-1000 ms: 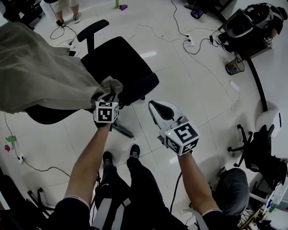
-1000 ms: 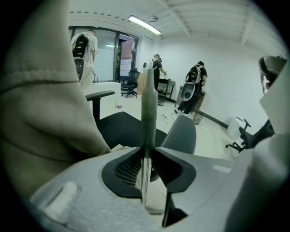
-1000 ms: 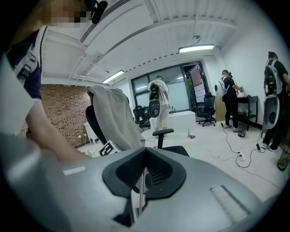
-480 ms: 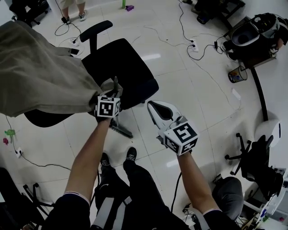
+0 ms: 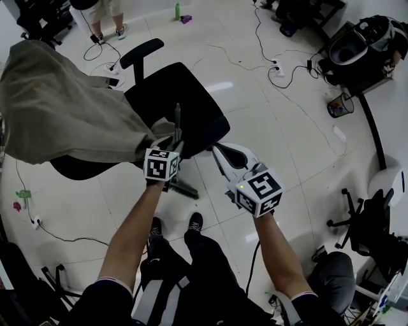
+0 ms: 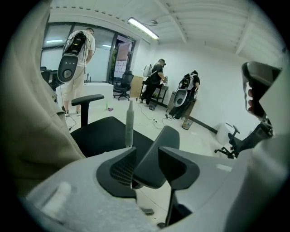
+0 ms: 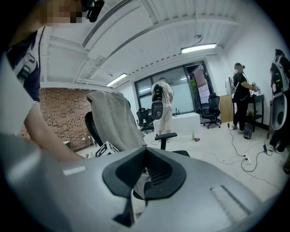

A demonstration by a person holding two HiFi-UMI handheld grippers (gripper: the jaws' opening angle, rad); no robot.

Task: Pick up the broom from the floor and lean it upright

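Observation:
The broom's thin grey-green handle (image 5: pixel 177 121) (image 6: pixel 129 122) stands upright against the front of the black office chair (image 5: pixel 182 95); its head is hidden. My left gripper (image 5: pixel 173 145) (image 6: pixel 145 158) is just below the handle and its jaws have just been opening. The handle rises past the left jaw's inner edge, and no pad presses on it. A dark grey pad, apparently part of the chair (image 6: pixel 156 156), shows through the gap. My right gripper (image 5: pixel 218 149) (image 7: pixel 145 154) hovers to the right of the chair with its jaws together and nothing in them.
A beige cloth (image 5: pixel 64 108) hangs over the chair's back and touches my left gripper. Cables (image 5: pixel 280 67) run over the white tiled floor. A wire bin (image 5: pixel 340 105) and another chair (image 5: pixel 366 223) stand at the right. A person (image 5: pixel 105 9) stands at the far end.
The left gripper has shifted a little right and up and its jaws have opened off the handle. The handle now stands free above them. The right gripper has kept its place.

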